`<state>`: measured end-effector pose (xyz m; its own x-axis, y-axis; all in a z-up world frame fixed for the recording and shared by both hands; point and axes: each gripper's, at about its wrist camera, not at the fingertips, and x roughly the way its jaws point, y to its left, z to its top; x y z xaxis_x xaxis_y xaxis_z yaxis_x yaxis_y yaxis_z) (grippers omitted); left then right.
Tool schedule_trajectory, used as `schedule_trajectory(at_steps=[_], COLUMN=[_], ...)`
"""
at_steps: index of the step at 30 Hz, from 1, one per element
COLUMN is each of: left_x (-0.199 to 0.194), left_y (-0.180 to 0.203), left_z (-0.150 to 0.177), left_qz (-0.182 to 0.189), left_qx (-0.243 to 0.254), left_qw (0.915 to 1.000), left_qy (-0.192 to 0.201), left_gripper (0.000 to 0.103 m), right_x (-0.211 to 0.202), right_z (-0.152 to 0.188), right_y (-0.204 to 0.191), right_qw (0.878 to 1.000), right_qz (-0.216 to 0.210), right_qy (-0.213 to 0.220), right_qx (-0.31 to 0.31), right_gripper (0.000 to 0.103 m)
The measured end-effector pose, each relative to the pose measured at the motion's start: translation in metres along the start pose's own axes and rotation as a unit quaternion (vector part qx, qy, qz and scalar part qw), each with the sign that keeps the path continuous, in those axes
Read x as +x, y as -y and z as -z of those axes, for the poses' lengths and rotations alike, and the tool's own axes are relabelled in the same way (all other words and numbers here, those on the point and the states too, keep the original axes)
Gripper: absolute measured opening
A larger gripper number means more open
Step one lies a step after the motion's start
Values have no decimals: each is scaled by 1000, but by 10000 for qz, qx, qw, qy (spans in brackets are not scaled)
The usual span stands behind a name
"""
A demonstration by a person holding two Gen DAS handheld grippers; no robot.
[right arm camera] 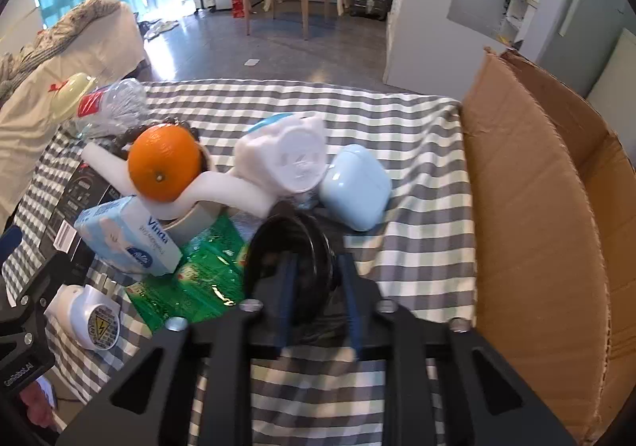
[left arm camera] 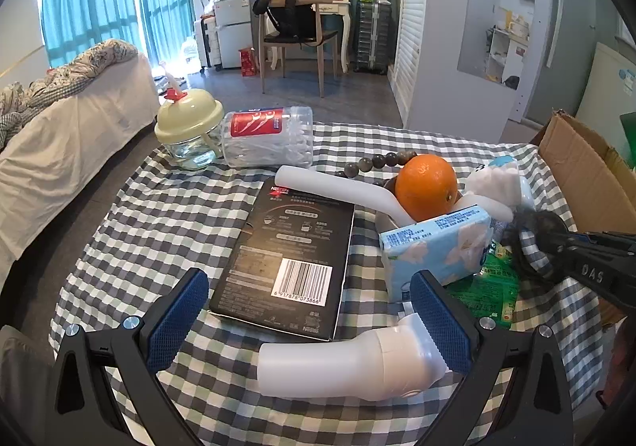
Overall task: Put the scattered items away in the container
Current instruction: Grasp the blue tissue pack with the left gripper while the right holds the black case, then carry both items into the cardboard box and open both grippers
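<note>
My right fingers (right arm camera: pixel 318 287) pinch a black coiled ring (right arm camera: pixel 292 251) beside the cardboard box (right arm camera: pixel 536 207), my left fingers (left arm camera: pixel 310 322) spread wide; lifting carelessly could snag the green packet (right arm camera: pixel 198 279).

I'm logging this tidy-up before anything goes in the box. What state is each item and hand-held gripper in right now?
left hand-held gripper: open, empty, above the table.
right hand-held gripper: shut on black ring.
cardboard box: open, flaps up.
orange: whole, perched on the pile.
cotton swab jar: closed, lying on its side.
glass jar: upright, lid on.
blue case: closed.
black coffee box: flat, closed.
</note>
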<state>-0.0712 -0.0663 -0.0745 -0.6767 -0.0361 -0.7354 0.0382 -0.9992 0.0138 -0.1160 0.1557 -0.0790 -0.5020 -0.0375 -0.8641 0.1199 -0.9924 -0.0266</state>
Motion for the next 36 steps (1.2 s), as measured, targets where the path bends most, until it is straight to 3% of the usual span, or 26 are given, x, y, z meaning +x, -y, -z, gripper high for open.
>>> schedule_trajectory(at_steps=[5,9,14,18,19,21,23,24,25,27,32,36], left_x=[-1,-1,13,24,28,33,36,34,31,23,-2,-31], left_y=[6,20,41,60,64,67,67,67,65,61,62,68], left_z=[-4,-11,-12,-10,-10,-11,-13,-13,-15,-17,-19,-22], left_qz=[146,336,1165,1355,1486,1456,1428,1450,1487,1688,1780,1845], left_qx=[141,566,1191,1592,1639,1622,1620,1617,1616,1489,1475,1535], left_qw=[9998,9973,9857,9777,9751,9760,9764,9761,9755,9742,9729,9706], left_qy=[86,312,242,199,135,14,-87,-92,-105,-166,-63,192], left_gripper=[103,103,103,102,98,68,64,50,46,26,19,18], right_x=[-11,-22,-33,-34,-33,-33,-32,-33,-34,-37,-47,-64], right_z=[5,4,4,2,2,4,4,4,5,5,5,7], right_y=[6,9,16,17,18,18,18,19,20,20,23,26], right_qw=[9999,9996,9990,9987,9986,9985,9984,9983,9983,9981,9971,9958], right_qz=[-115,-213,-358,-407,-427,-437,-454,-460,-467,-463,-533,-573], right_qy=[57,153,249,293,296,308,313,321,334,378,508,687], right_qx=[50,50,82,97,107,120,125,134,135,133,169,209], right_gripper=[9,9,9,9,9,9,9,9,9,9,9,9])
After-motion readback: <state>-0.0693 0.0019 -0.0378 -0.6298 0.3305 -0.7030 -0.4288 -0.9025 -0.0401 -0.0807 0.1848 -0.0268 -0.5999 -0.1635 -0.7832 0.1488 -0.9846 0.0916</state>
